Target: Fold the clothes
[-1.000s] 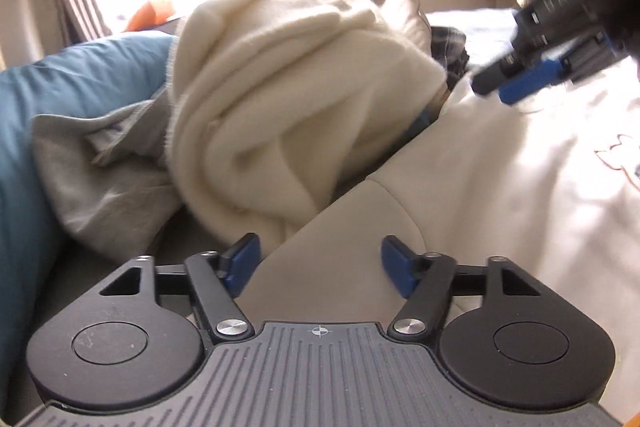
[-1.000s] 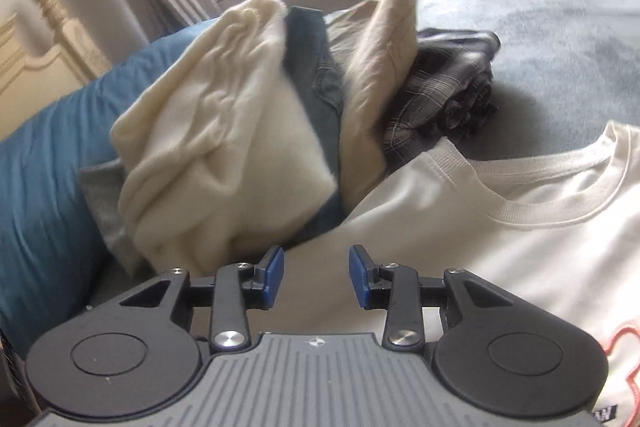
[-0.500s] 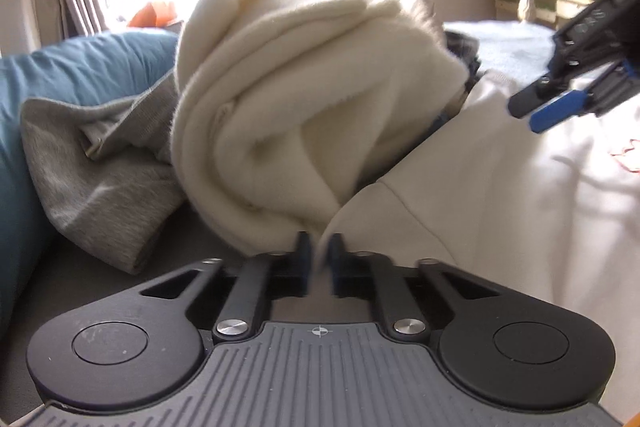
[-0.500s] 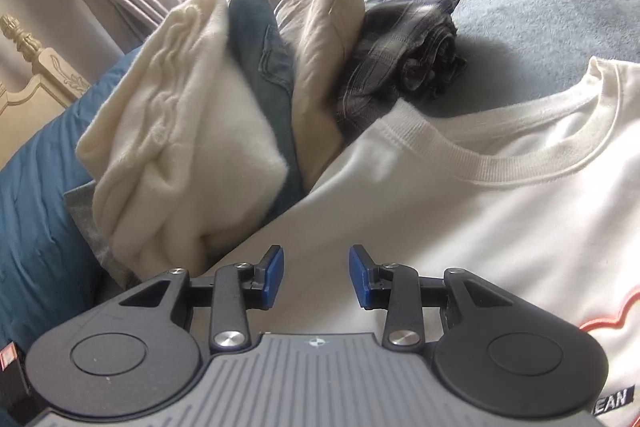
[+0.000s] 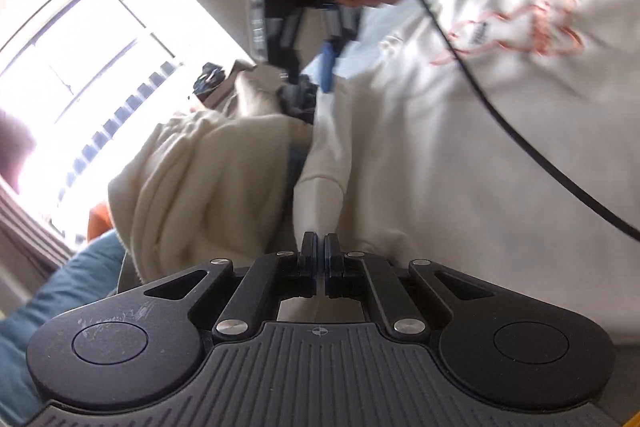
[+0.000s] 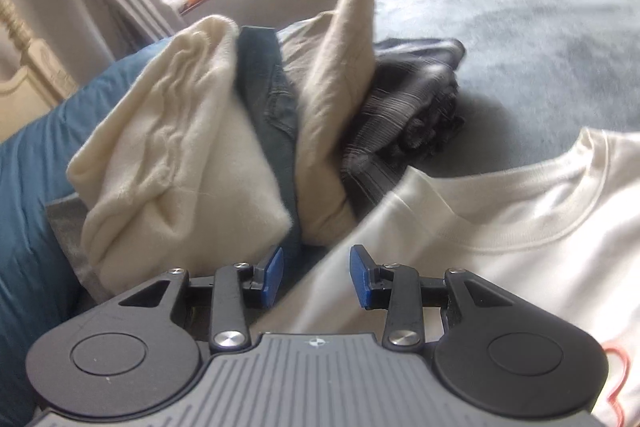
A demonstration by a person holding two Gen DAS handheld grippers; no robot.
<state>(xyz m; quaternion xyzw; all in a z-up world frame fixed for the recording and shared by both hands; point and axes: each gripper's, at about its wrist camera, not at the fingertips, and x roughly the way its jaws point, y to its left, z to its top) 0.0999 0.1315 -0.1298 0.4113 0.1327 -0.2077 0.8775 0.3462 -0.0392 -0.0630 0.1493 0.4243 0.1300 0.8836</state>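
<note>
Our left gripper [image 5: 319, 247] is clamped on the sleeve of the white T-shirt [image 6: 500, 227], lifting it off the bed [image 6: 540, 39]; our right gripper [image 6: 316, 277] hangs open, holding nothing. The T-shirt isn't folded; a folded pile [image 6: 192, 131] sits beside it

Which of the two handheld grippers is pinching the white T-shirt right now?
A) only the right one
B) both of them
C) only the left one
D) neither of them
C: the left gripper is shut on the sleeve of the white T-shirt, while the right gripper is open above the cloth.
</note>
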